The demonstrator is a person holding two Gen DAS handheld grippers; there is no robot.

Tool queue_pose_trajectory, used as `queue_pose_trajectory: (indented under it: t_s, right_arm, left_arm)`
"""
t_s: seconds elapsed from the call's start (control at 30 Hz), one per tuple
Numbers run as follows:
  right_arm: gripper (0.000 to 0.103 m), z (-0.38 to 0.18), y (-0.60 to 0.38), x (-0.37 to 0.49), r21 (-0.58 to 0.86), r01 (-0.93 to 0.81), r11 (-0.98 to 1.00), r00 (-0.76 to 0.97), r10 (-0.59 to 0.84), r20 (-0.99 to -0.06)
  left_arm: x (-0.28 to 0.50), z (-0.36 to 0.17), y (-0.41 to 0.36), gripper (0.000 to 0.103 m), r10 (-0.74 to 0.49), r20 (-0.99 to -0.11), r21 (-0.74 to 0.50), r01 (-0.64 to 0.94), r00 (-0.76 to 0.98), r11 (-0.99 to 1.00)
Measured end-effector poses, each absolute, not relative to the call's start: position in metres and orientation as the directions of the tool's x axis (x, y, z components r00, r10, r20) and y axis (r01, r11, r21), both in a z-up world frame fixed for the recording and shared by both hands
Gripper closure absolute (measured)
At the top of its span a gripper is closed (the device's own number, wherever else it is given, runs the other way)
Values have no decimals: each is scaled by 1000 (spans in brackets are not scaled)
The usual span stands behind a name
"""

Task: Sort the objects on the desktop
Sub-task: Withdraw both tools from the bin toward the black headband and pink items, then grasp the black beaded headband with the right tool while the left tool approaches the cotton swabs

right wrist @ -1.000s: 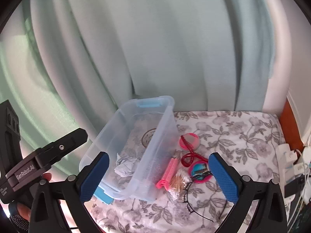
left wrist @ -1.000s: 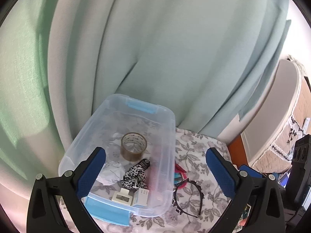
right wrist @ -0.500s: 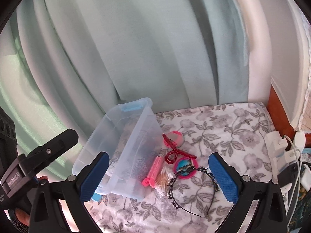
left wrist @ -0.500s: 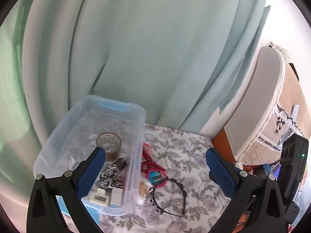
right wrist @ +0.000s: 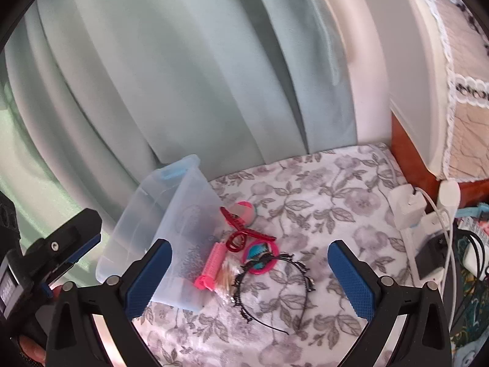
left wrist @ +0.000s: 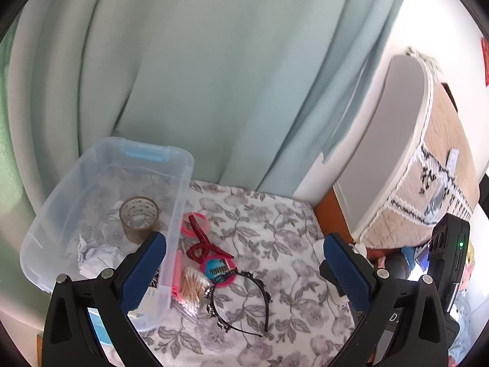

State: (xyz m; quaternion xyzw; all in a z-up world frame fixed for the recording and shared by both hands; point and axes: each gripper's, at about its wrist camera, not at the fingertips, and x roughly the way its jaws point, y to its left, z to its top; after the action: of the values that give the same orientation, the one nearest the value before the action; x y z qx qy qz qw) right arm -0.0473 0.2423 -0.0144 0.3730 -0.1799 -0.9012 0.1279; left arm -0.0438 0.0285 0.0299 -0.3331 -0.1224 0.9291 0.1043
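A clear plastic bin (left wrist: 183, 165) (right wrist: 171, 202) stands at the table's left. It holds a tape roll (left wrist: 139, 218) and crumpled paper (left wrist: 94, 255). Beside it on the floral cloth lie a red hair clip (left wrist: 201, 244) (right wrist: 241, 235), a pink tape ring (left wrist: 197, 223), a pink round comb-mirror (left wrist: 218, 269) (right wrist: 259, 255), a pink hair roller (right wrist: 211, 264), a bag of cotton swabs (left wrist: 192, 287) and a black headband (left wrist: 241, 302) (right wrist: 275, 287). My left gripper (left wrist: 244, 275) and right gripper (right wrist: 250, 278) are both open and empty, above these items.
A green curtain (left wrist: 214, 76) hangs behind the table. A padded headboard (left wrist: 428, 168) stands at the right. White chargers and cables (right wrist: 428, 211) lie at the table's right edge. The left gripper's body (right wrist: 45, 253) shows at the left in the right wrist view.
Both views have swung to the right, from the bin towards the loose items. The bin now sits further left in both views. Both grippers stay open.
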Motion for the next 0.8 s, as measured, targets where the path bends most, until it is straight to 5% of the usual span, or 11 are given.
queue_pose_trajectory:
  t_s: [0.8]
  right_arm:
    - [0, -81, 290, -41, 443, -44, -895, -605, -329, -725]
  left_arm:
    - [-52, -42, 79, 0, 311, -725, -270, -161, -614, -949]
